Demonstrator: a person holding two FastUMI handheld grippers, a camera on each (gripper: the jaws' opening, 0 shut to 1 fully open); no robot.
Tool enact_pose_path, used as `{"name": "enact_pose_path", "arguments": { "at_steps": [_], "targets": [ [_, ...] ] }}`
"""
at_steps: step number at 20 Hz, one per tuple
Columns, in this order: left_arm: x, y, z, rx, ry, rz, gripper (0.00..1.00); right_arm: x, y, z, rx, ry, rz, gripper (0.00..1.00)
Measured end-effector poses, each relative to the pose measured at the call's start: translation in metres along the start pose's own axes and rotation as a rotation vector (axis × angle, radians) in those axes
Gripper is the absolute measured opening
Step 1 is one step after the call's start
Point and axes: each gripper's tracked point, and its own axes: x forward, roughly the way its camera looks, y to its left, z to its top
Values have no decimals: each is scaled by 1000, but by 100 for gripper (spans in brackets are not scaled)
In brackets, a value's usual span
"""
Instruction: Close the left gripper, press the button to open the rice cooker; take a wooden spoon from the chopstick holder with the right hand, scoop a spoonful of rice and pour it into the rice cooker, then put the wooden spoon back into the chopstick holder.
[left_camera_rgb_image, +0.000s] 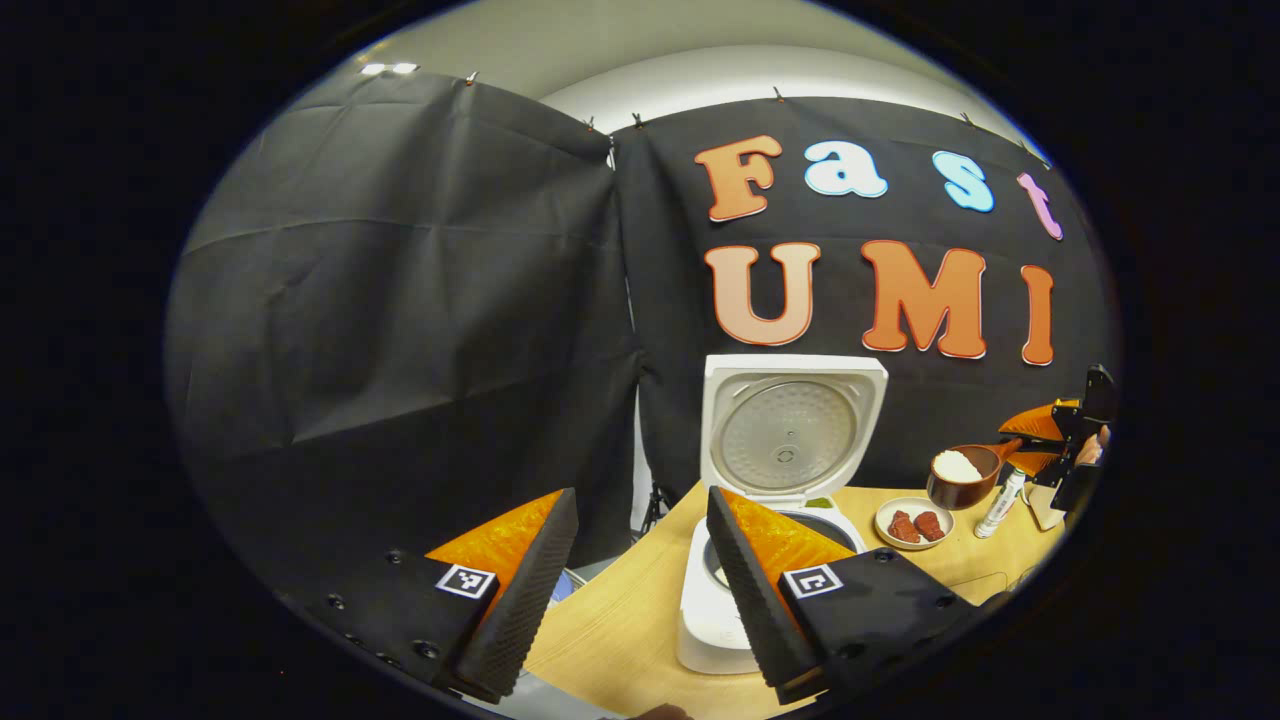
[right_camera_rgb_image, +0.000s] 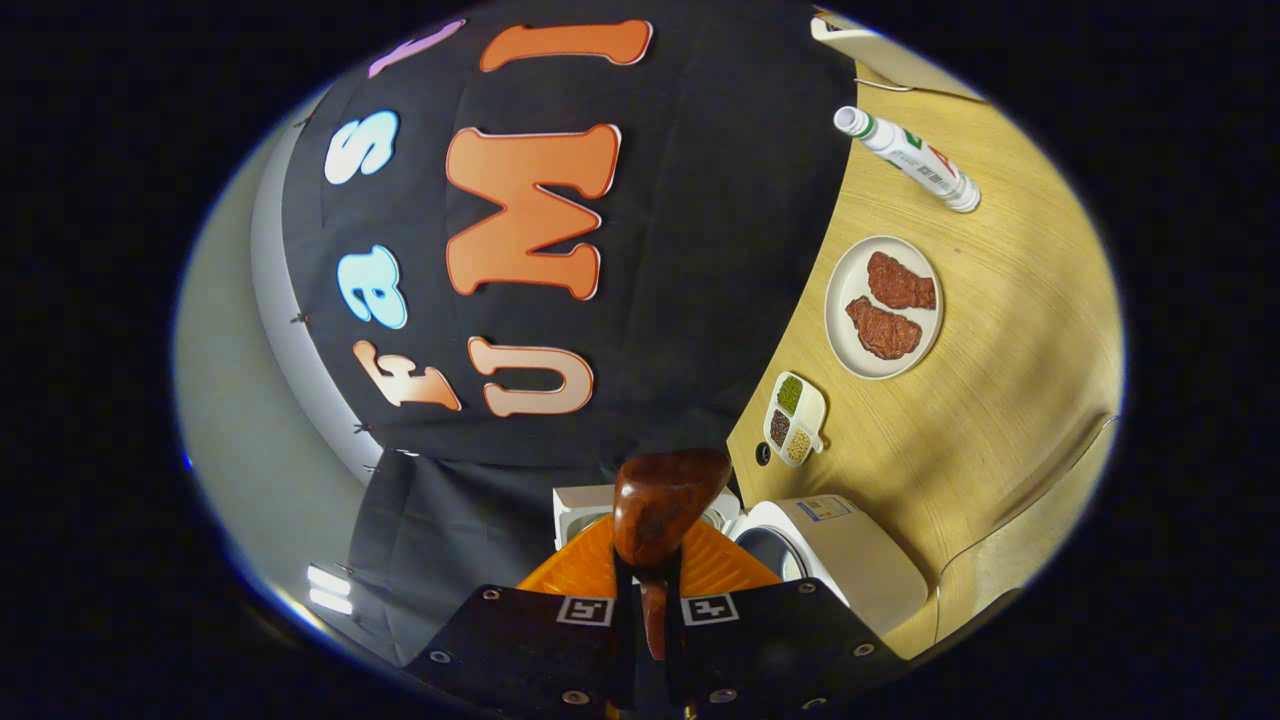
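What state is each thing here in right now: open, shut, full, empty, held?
rice cooker: lid up, open
wooden spoon: full of rice, held off the table
left hand-held gripper: open, holding nothing
right hand-held gripper: shut on the wooden spoon
plate: on the table, two reddish pieces on it

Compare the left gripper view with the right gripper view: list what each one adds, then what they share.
Left gripper view: the open left claw, the inner plate of the cooker's raised lid, and white rice heaped in the wooden spoon. Right gripper view: a close look at the right claw shut on the spoon's handle, the spoon bowl's underside, and a small divided dish of grains. Both: the open rice cooker, the plate with two red pieces, the bottle and the wooden table.
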Motion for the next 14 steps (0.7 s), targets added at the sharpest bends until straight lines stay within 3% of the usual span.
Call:
{"name": "enact_pose_path", "arguments": {
  "at_steps": [6,11,14],
  "targets": [
    [8,54,-30,-24,64,57,89,60,27,-49,-312,32,-65,11],
    [20,75,-40,-21,91,71,90,91,16,-62,-683,-16,-190,12],
    [26,85,-49,-14,110,69,90,98,15,-72,-799,-28,-217,11]
  ]
}}
